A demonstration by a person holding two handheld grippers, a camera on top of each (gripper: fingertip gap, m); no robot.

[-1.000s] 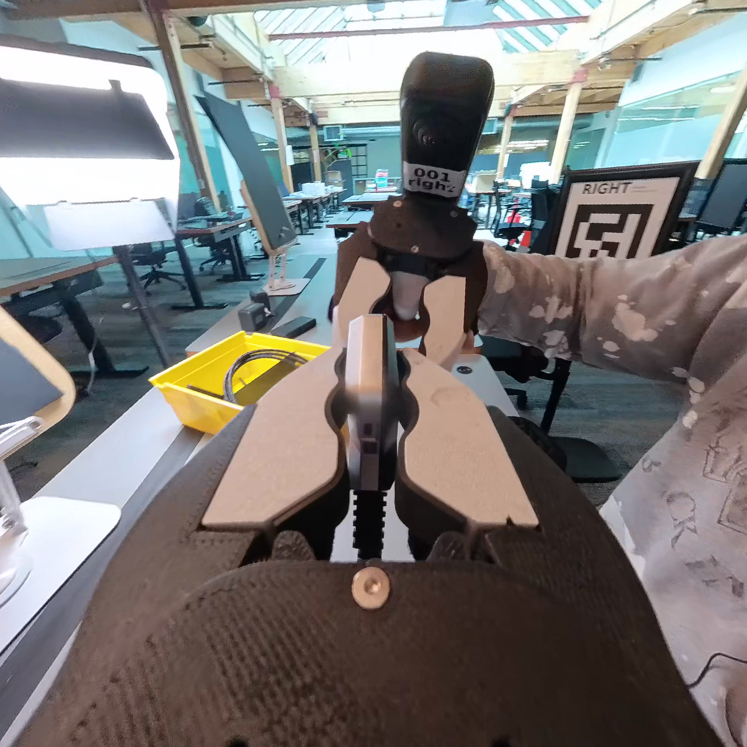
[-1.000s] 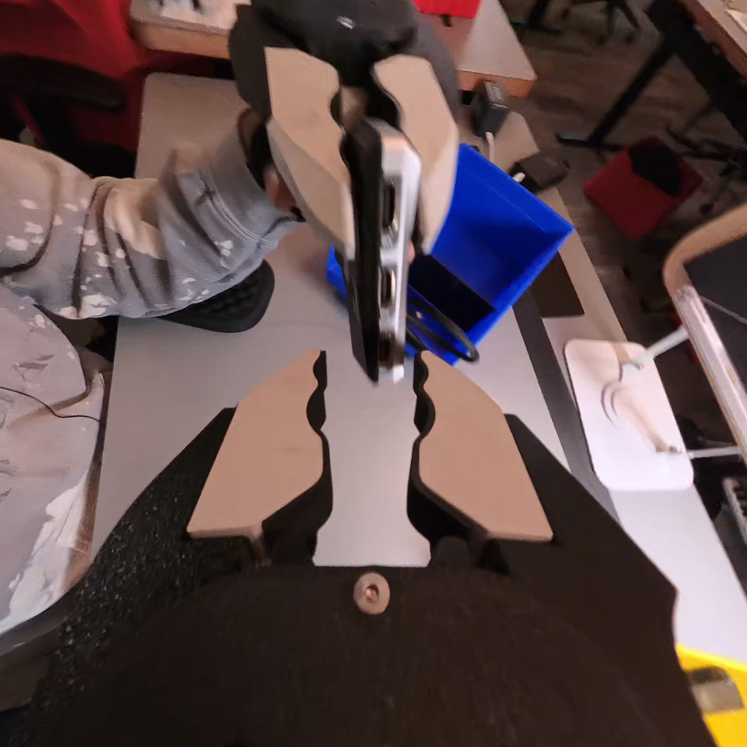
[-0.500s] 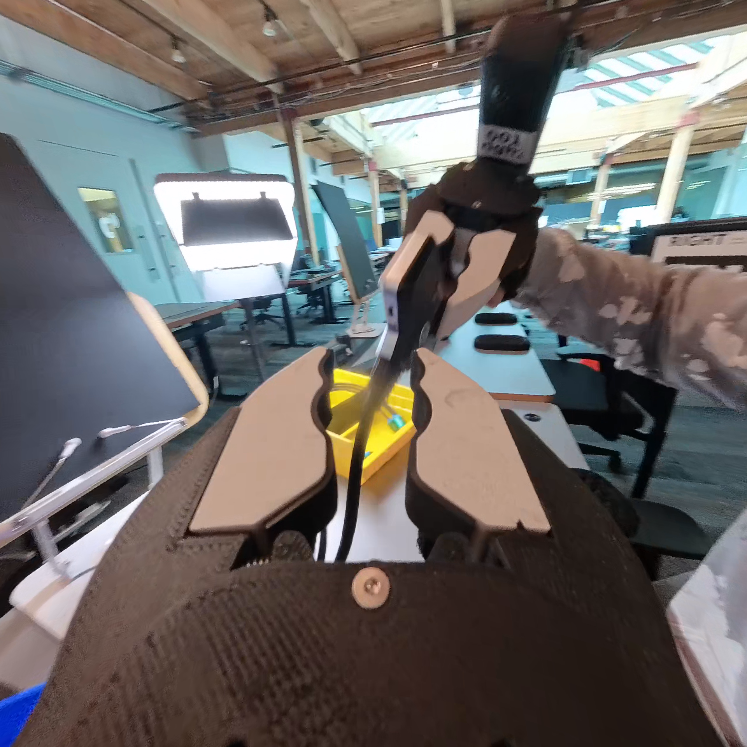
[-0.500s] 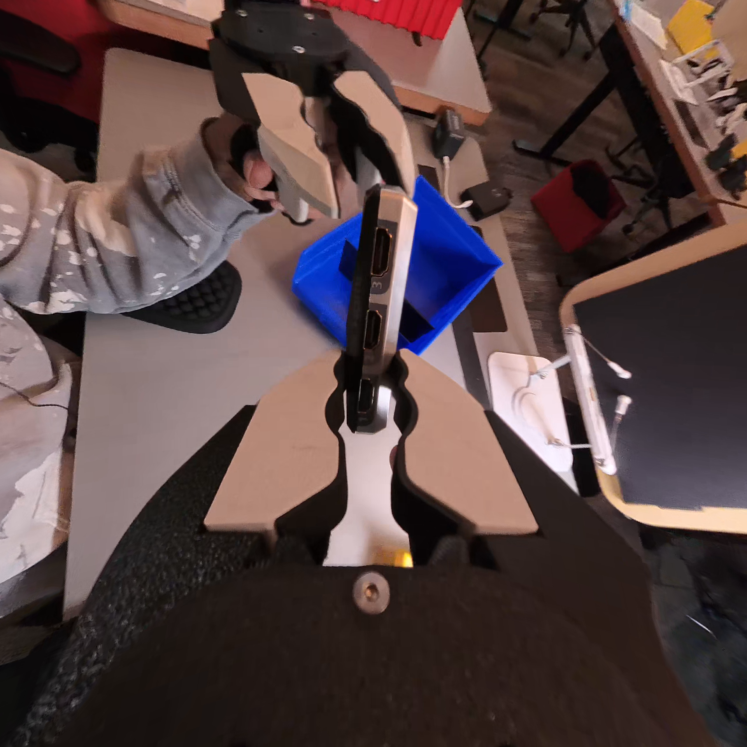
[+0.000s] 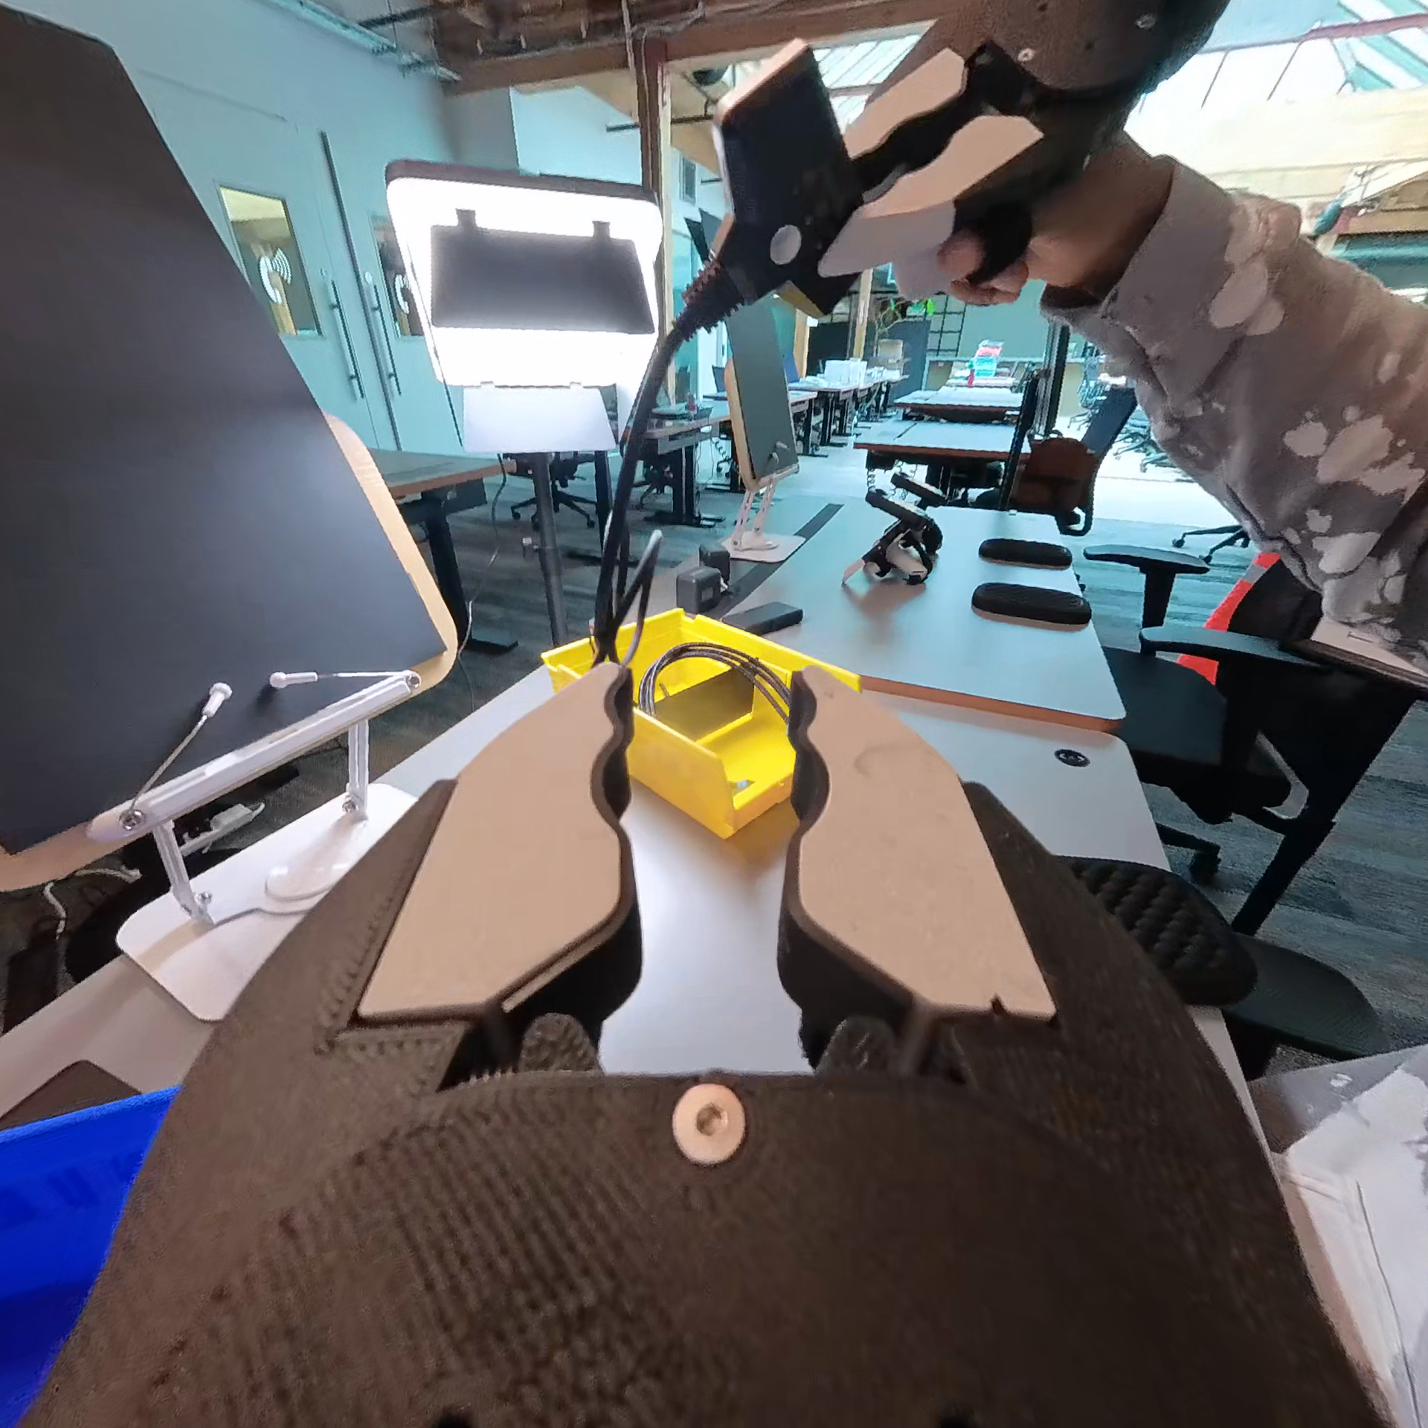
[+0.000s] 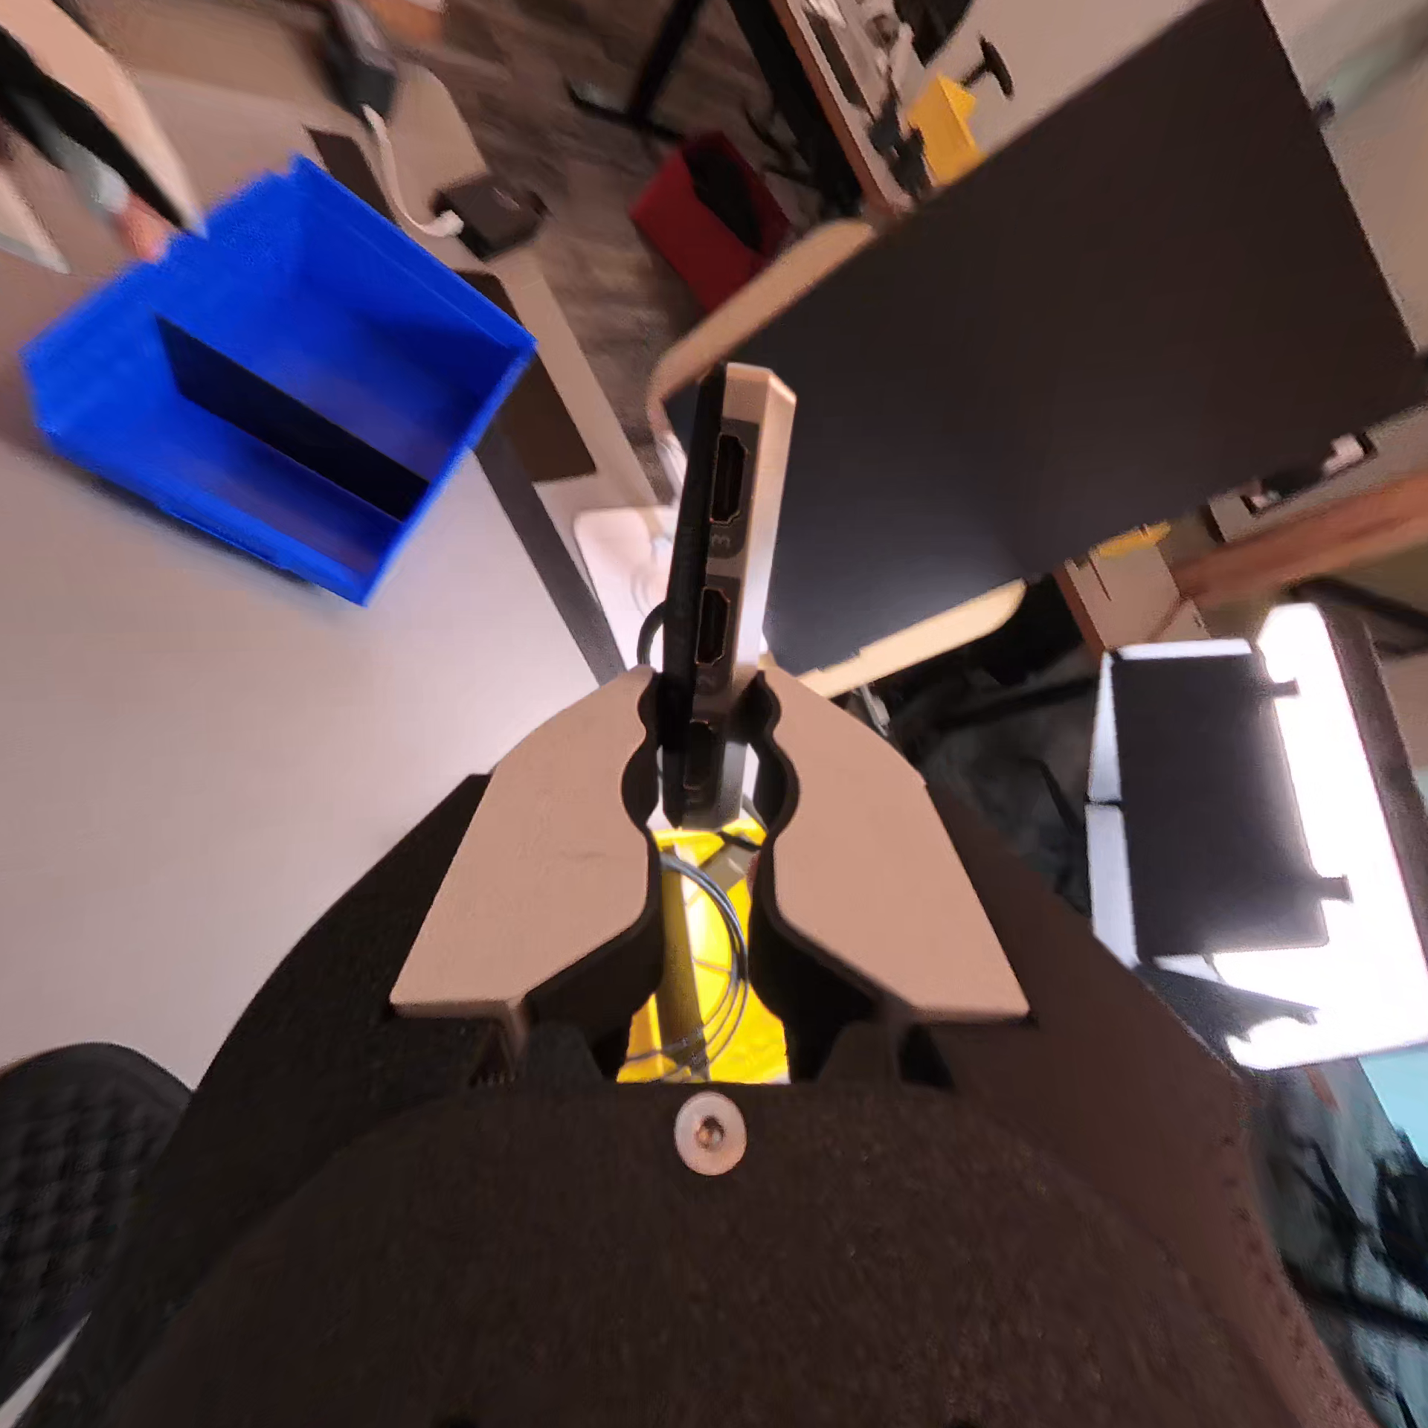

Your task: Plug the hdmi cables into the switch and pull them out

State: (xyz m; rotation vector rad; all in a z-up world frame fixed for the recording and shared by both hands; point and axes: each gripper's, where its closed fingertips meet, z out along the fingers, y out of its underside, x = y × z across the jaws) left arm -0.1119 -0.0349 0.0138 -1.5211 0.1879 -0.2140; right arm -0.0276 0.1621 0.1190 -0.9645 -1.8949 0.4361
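Observation:
My right gripper (image 6: 705, 688) is shut on the lower end of the HDMI switch (image 6: 734, 541), a slim black and silver box held on edge with its empty ports facing me. In the left wrist view the right gripper (image 5: 850, 209) holds the switch (image 5: 780, 178) high at the upper right. The switch's own black cable (image 5: 641, 433) hangs from it down into the yellow bin (image 5: 695, 773). Black HDMI cables (image 5: 719, 664) lie coiled in that bin. My left gripper (image 5: 707, 688) is open and empty, low over the table and just short of the yellow bin.
A blue bin (image 6: 270, 417) stands on the grey table (image 6: 232, 734) at the left. A black panel on a white stand (image 5: 154, 464) rises along the table's left side. A lit lamp panel (image 5: 533, 270) stands behind. Black wrist rests (image 5: 1031, 603) lie on the far desk.
My left gripper let go of the switch, opened and drew back low. My right gripper shut on the switch and lifted it up and to the right, trailing its cable.

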